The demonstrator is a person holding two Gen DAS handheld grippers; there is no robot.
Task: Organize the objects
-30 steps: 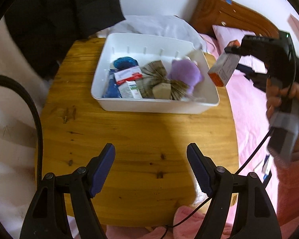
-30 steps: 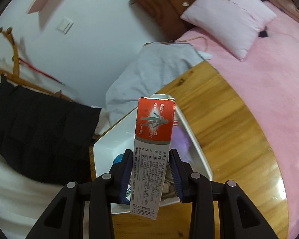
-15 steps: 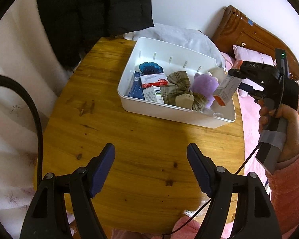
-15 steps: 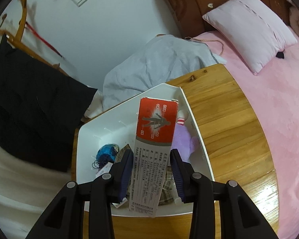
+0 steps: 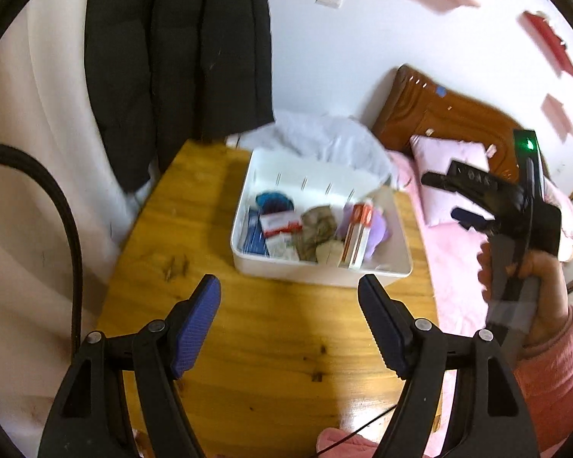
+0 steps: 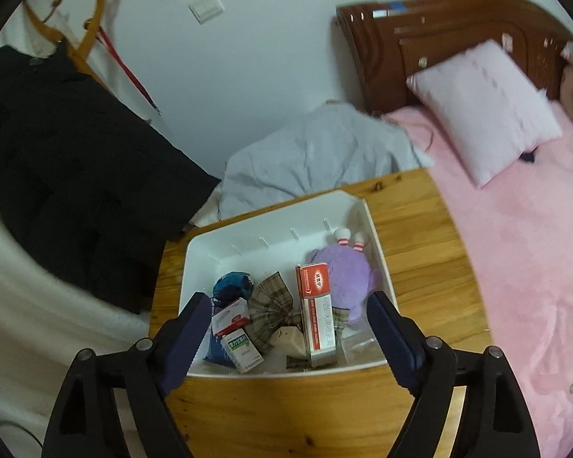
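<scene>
The right gripper point(image 6: 286, 337) has just been opening and now stands wide, nothing between its jaws; the red-and-white box point(image 6: 317, 316) lies just ahead of it inside the white bin point(image 6: 378, 236), propped on the purple plush point(image 6: 349, 274). The left gripper point(image 5: 289, 324) hangs open and empty over the bench point(image 5: 271, 343). The leaning box could slide or tip as things settle

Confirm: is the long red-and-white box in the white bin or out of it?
In. The red-and-white box lies inside the white bin, against the purple plush toy; the right tool has just opened and holds nothing.
</scene>
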